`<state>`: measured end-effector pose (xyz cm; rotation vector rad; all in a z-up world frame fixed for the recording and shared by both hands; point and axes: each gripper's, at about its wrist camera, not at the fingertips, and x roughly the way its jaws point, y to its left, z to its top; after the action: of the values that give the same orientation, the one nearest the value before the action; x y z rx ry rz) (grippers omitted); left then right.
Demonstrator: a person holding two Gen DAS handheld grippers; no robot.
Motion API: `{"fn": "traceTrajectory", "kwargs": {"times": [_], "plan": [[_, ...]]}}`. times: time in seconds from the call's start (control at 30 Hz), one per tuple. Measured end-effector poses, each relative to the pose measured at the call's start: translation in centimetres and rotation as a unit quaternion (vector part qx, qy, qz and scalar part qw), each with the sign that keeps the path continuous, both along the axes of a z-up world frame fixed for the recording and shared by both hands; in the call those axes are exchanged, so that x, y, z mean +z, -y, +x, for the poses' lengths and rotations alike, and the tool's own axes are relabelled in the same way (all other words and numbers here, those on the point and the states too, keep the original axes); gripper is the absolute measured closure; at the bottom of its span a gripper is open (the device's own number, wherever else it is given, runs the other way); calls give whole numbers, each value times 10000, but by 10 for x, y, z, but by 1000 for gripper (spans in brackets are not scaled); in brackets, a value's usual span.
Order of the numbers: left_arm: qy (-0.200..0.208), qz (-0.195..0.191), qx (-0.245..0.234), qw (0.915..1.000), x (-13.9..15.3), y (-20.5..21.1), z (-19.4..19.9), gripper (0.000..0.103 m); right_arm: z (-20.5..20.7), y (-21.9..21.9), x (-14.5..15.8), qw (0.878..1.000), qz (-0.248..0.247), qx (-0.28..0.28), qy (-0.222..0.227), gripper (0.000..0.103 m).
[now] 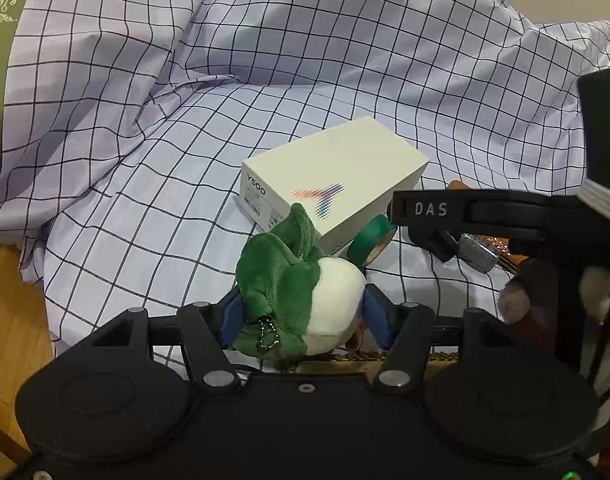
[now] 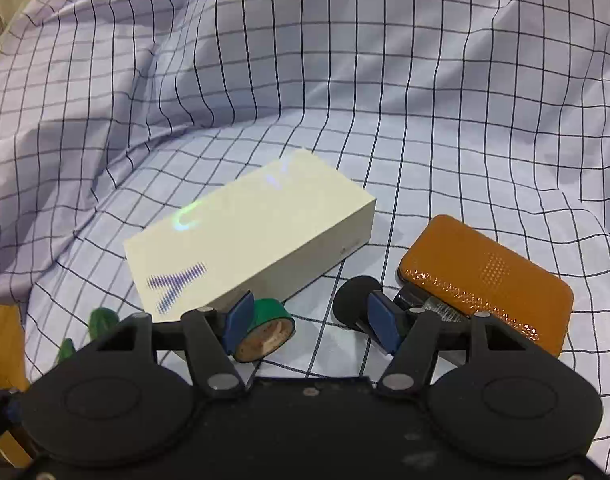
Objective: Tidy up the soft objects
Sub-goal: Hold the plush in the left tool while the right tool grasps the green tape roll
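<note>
Item: white box [image 1: 333,184], lid on, contents unseen, mid checked cloth [image 1: 305,60]. Green tape roll [image 2: 265,328] touching box's near side; orange flat case [image 2: 485,280] nearby. L gripper [image 1: 301,316] pinching green-white plush [image 1: 301,292]. R gripper [image 2: 309,324] spread, nothing between pads.

A lavender cloth [image 2: 385,92] with a black grid lies under the cream box [image 2: 245,248]; beside the box, a green tape roll [image 2: 271,312], an orange case [image 2: 485,276] and a green-and-white plush [image 1: 301,292].
</note>
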<state>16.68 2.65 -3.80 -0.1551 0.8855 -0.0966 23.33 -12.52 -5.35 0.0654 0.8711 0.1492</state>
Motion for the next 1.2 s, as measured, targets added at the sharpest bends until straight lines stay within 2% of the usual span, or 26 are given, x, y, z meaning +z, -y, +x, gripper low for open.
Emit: {"fn": "traceTrajectory", "kwargs": {"times": [0.47,0.63,0.87,1.07,1.13,1.17,1.2], "plan": [[-62,-70,-13,10000,-5,-1,2,45,-22,23,-9,9989,-328,-286,-167,35],[-89,-82,-13,9999,-6,0,2,45,-29,17,-6,9997,-208,-27,-119,35],[-104,-80,132,9998,-6,-9,1,45,-15,-11,-17,9985,-332,333,-278,35],[-135,-101,228,9996,-8,-13,0,45,-8,-18,-28,9976,-464,333,-383,36],[-137,-96,237,9996,-8,-13,-1,45,-7,-19,-31,9973,-500,327,-420,41],[-133,-91,240,9996,-8,-13,-2,45,-7,-19,-33,9973,-508,310,-428,52],[-126,-88,242,9996,-7,-13,-3,45,-7,-19,-34,9972,-475,341,-476,56]]}}
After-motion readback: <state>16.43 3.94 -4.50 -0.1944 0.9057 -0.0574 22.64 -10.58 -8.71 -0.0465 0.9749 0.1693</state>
